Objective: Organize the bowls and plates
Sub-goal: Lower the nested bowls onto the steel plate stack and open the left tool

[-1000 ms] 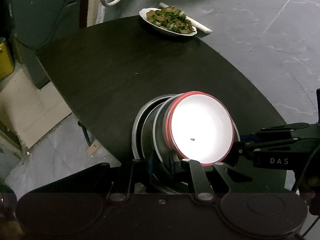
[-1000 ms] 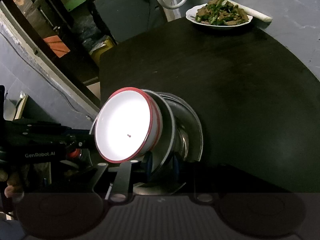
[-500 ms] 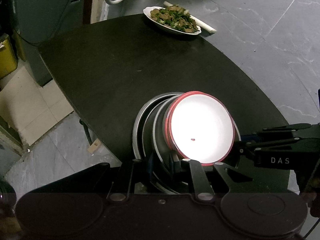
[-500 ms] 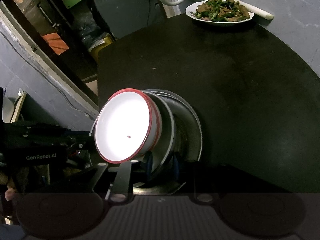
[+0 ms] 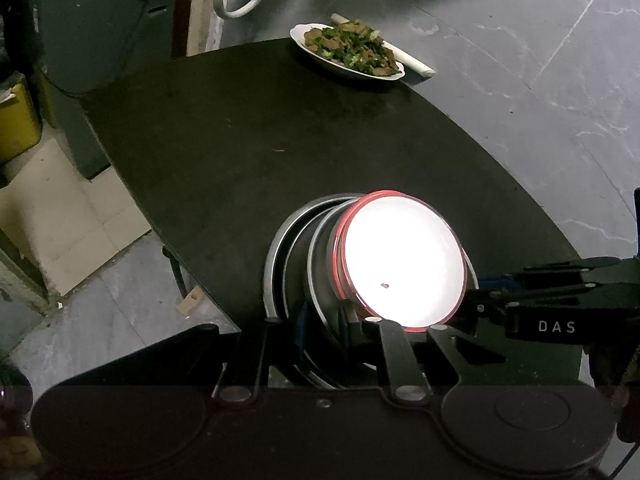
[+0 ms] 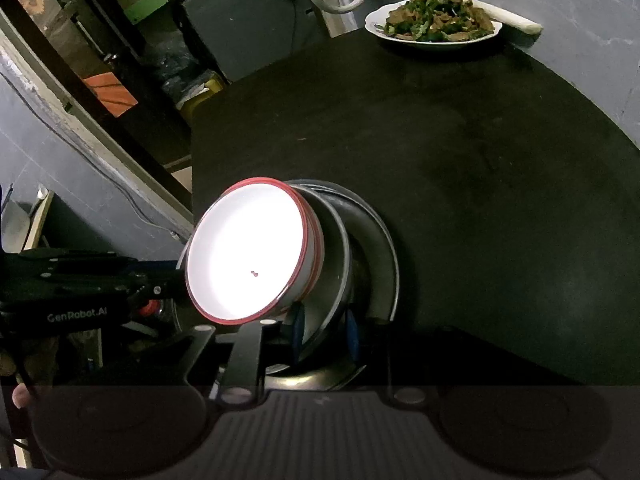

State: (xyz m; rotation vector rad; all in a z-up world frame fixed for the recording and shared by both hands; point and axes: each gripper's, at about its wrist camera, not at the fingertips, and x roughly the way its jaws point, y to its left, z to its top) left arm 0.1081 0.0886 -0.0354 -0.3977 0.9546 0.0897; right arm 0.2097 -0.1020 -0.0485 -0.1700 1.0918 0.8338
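Two grippers clamp one stack: left gripper (image 5: 322, 326) and right gripper (image 6: 322, 330) each closed narrowly on the steel bowl's rim (image 5: 316, 264), red-rimmed bowl (image 5: 402, 258) nested inside, at the black table's (image 5: 240, 140) near edge.

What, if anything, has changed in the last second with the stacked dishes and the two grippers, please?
Nothing visibly changed: the left gripper and right gripper stay clamped on the rim of the metal bowl, the red-rimmed bowl still nested in it, and the plate of food stays at the table's far edge.
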